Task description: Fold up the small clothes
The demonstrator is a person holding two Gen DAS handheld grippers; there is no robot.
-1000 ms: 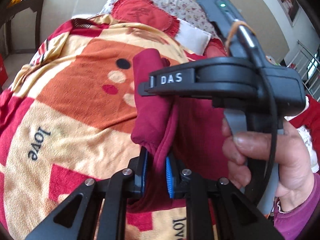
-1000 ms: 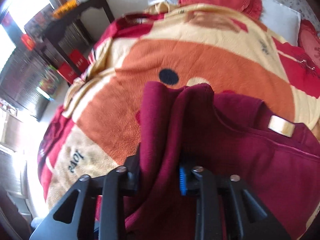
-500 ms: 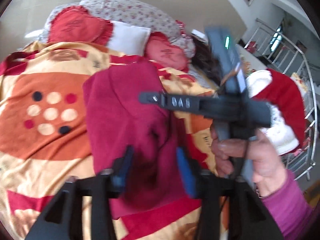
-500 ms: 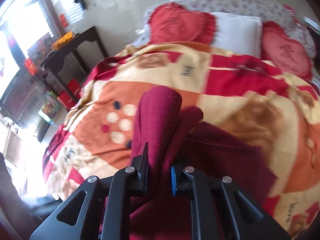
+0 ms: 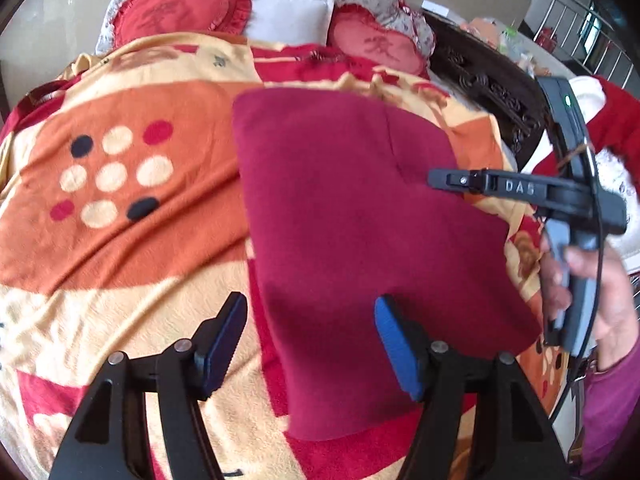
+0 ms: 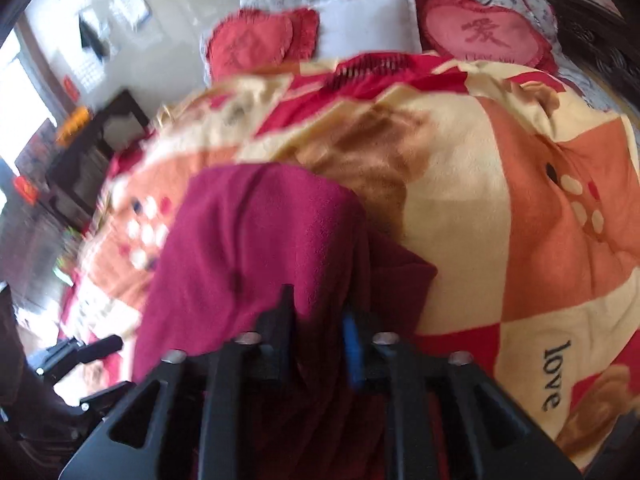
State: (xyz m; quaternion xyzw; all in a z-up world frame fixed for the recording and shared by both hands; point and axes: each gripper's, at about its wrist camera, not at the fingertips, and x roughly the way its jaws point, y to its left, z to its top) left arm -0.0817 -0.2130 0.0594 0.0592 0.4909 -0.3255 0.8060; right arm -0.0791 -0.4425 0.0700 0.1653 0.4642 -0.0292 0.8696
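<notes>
My left gripper [image 5: 310,340] is opening over the maroon garment [image 5: 360,216] lying mid-blanket [image 5: 120,248] — my right gripper [image 6: 318,320], jaws easing apart, still pinches its fold.

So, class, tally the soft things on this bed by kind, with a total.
Red heart-shaped frilled cushions: 2
Plain white rectangular pillow: 1
Dark red fleece garment: 1
Orange, cream and red patterned fleece blanket: 1
Total: 5
</notes>
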